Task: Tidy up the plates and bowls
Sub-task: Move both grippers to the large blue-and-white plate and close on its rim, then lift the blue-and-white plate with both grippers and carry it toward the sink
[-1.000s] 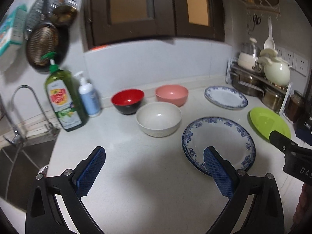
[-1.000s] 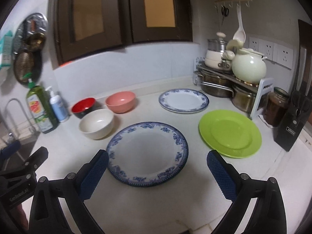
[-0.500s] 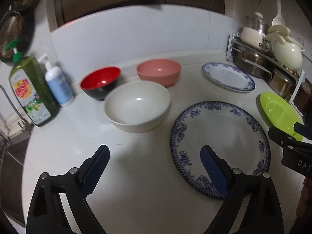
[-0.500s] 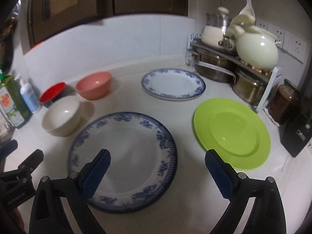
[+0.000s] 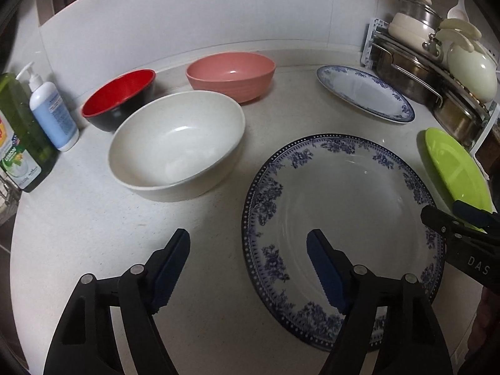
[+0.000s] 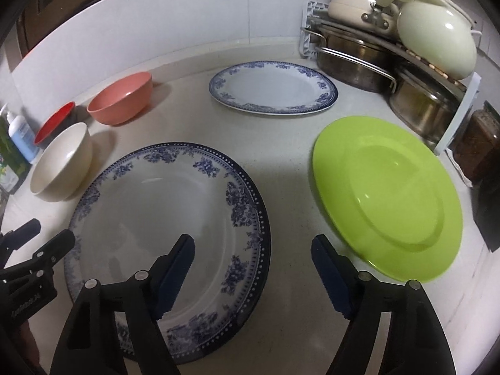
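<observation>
- Closing, both: left tongs [image 5: 248,257] straddling the left rim of the large blue-patterned plate [image 5: 340,218], right tongs [image 6: 252,261] straddling its right rim; nothing pinched yet.
- Lying flat on the table [image 5: 93,234], beside the cream bowl [image 5: 176,143] and green plate [image 6: 387,200].
- Risking, likely, pads skating off the glazed rim, or nudging the plate into the bowl.

Both cameras look steeply down along their own gripper fingers at the desk [image 5: 93,234] from close above. The left view faces the white bowl [image 5: 176,143] and big plate [image 5: 343,218]; the right view sits further right, over the green plate [image 6: 387,197]. Both share the big plate and bowls.
</observation>
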A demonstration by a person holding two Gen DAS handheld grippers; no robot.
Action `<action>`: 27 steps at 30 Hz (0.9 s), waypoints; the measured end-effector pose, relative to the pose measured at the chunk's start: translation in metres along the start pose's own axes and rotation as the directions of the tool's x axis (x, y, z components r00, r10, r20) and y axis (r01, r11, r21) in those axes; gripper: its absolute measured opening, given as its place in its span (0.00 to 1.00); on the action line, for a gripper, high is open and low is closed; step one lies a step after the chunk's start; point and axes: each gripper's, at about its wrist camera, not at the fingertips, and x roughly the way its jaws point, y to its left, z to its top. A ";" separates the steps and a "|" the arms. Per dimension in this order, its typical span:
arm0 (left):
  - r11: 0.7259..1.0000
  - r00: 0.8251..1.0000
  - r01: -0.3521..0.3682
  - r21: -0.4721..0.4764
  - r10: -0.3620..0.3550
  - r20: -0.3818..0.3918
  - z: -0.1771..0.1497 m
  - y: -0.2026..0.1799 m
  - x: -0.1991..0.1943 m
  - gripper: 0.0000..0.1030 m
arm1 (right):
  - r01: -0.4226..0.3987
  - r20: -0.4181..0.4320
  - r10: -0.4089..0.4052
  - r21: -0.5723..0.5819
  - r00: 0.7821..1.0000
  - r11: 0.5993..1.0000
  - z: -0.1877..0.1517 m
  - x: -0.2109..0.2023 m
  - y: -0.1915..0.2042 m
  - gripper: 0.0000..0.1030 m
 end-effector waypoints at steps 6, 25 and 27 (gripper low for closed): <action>1.000 0.999 0.024 -0.002 -0.024 -0.039 0.002 -0.005 0.012 0.67 | -0.024 -0.048 0.024 0.010 0.999 1.000 0.005 0.016 -0.003 0.60; 0.998 0.993 0.065 0.003 -0.065 -0.100 0.006 -0.008 0.026 0.36 | -0.059 -0.113 0.056 -0.020 0.992 0.998 0.010 0.030 -0.001 0.37; 0.998 0.993 0.064 0.003 -0.063 -0.099 0.007 -0.007 0.026 0.36 | -0.056 -0.113 0.053 -0.024 0.992 0.998 0.011 0.030 -0.001 0.37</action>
